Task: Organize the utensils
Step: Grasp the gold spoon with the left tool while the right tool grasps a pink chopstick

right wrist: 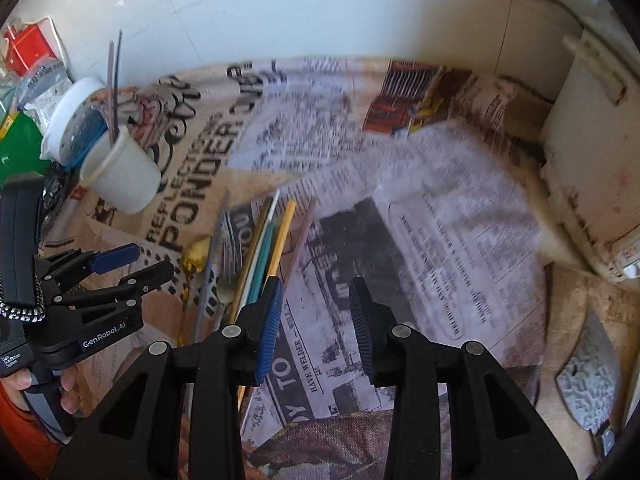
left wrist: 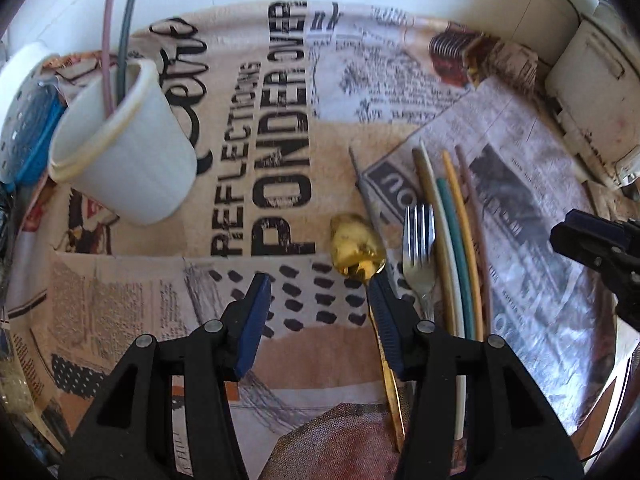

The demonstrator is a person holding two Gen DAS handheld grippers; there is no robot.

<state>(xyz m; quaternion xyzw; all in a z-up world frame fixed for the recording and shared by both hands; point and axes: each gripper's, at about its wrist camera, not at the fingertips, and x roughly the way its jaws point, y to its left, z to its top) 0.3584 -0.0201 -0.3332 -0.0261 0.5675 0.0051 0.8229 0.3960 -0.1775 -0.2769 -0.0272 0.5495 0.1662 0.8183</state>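
Note:
A white cup (left wrist: 124,140) stands at the left and holds two thin sticks, pink and dark green (left wrist: 120,20). A gold spoon (left wrist: 356,248), a silver fork (left wrist: 418,248), a thin grey stick (left wrist: 362,188) and several coloured straws (left wrist: 452,240) lie side by side on the newspaper-print cloth. My left gripper (left wrist: 316,292) is open; its right finger rests over the gold spoon's neck. My right gripper (right wrist: 316,312) is open and empty over a newspaper sheet (right wrist: 440,248), just right of the straws (right wrist: 272,236). The cup (right wrist: 120,176) and the left gripper (right wrist: 132,264) show in the right wrist view.
A white tub with a blue insert (left wrist: 24,120) sits behind the cup. A white box (left wrist: 592,92) stands at the right against the wall. Packets and a green item (right wrist: 24,148) crowd the far left. A grey textured pad (right wrist: 588,376) lies at the right front.

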